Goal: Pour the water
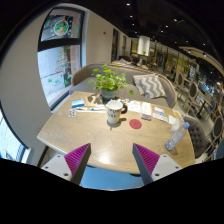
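Nearest the camera: two pink pads on the gripper, jaws released and spread wide, grasping nothing, held back from the near edge of the surface.

Left to right across the surface:
- Blue-and-white item, far left; type unclear.
- Potted plant, at the far edge.
- Cup, upright, centre, well beyond the jaws; probable receiving vessel.
- Red coaster, just right of the cup.
- Clear water bottle, right edge, apparently leaning; probable source.

Step in hand, judged: approach to the bottle.
- Swing right, align the jaws either side of the bottle body.
- Close at mid-height, not at the cap.
- Lift clear before carrying toward the cup.
- Tilt slowly over the cup mouth.
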{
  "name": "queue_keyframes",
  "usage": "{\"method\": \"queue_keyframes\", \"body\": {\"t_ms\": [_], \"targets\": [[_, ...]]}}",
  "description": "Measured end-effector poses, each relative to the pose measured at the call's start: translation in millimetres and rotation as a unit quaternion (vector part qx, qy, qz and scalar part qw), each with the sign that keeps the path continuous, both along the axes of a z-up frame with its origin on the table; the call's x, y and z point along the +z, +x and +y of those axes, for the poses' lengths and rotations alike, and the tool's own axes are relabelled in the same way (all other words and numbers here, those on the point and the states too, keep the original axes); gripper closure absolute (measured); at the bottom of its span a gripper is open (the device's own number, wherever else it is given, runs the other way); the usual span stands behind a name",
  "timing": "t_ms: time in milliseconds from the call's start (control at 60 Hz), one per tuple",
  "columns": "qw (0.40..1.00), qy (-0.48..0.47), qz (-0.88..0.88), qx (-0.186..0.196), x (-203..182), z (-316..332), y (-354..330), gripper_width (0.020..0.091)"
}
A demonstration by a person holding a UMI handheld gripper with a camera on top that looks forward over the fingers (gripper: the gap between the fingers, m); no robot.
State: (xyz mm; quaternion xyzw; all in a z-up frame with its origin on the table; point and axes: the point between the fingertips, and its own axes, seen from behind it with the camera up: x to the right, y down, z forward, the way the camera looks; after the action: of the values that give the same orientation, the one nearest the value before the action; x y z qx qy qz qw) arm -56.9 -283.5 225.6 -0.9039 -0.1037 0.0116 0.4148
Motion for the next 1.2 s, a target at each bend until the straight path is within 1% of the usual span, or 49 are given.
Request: {"method": "queue_keyframes", "body": {"t_ms": [133, 150, 167, 300, 450, 567, 683, 800, 933, 1050, 1100, 1117, 1150, 1200], "targets": [[0.999, -0.001, -0.005, -0.035, -9, 7, 51, 0.0248], [0.999, -0.002, -0.007, -0.043, -8, 7, 40, 0.0248], [0.999, -0.001, -0.006, -0.046, -12, 9, 64, 0.0250], [0.997, 0.007, -0.008, -0.077, -26, 17, 132, 0.0248], [0.993, 0.012, -0.013, -0.117, -54, 27, 217, 0.0250], [0.990, 0.024, -0.015, -0.137, -78, 45, 279, 0.0247], [0.989, 0.043, -0.006, -0.142, -100, 72, 324, 0.0248], [0.989, 0.053, -0.003, -0.135, -121, 107, 351, 0.0247], [0.990, 0.060, 0.011, -0.130, -140, 149, 365, 0.0247], [0.990, 0.060, 0.028, -0.122, -158, 180, 365, 0.0250], [0.991, 0.061, 0.037, -0.116, -164, 190, 362, 0.0276], [0.991, 0.061, 0.039, -0.113, -166, 193, 361, 0.0295], [0.991, 0.064, 0.040, -0.107, -168, 197, 359, 0.0358], [0.991, 0.067, 0.041, -0.105, -171, 202, 359, 0.0497]]}}
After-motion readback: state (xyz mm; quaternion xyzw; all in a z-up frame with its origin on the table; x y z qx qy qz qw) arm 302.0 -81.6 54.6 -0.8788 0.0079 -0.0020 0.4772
